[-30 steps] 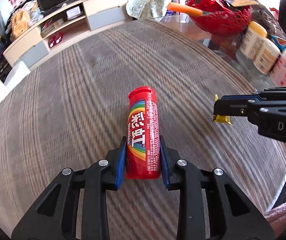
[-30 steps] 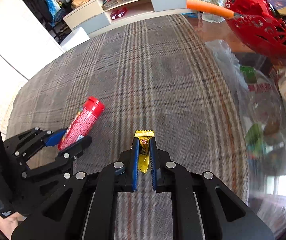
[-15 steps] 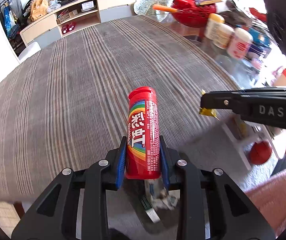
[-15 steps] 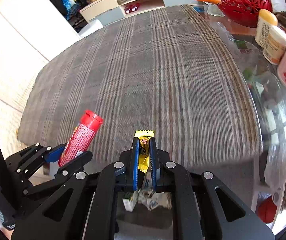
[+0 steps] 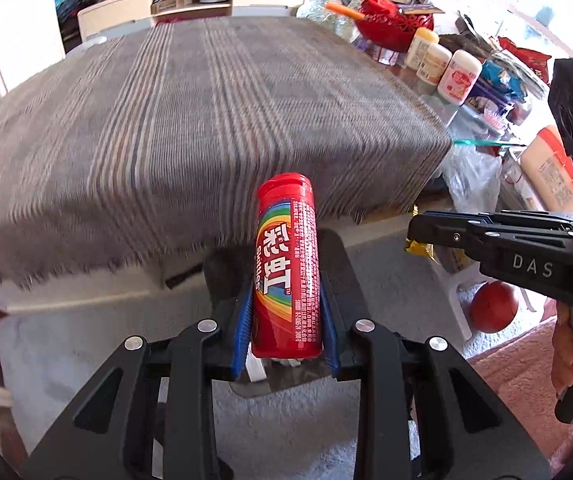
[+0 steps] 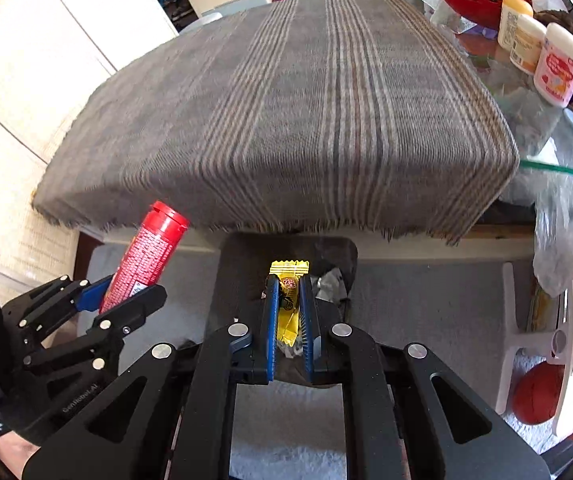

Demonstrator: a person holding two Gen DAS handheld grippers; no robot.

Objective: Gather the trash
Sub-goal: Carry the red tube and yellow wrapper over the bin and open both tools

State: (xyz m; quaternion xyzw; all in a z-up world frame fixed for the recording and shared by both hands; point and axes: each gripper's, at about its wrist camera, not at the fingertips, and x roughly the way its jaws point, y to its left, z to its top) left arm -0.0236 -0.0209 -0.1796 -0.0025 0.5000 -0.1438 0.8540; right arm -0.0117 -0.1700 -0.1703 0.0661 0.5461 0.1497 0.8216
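Now past striped tablecloth (image 6: 306,112) (grey floor (image 6: 426,300) below)

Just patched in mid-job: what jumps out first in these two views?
The red candy tube stands clamped in the left gripper, just past the near edge of the striped grey cloth. The right gripper pinches a yellow wrapper over a dark bin on the floor that already holds scraps.
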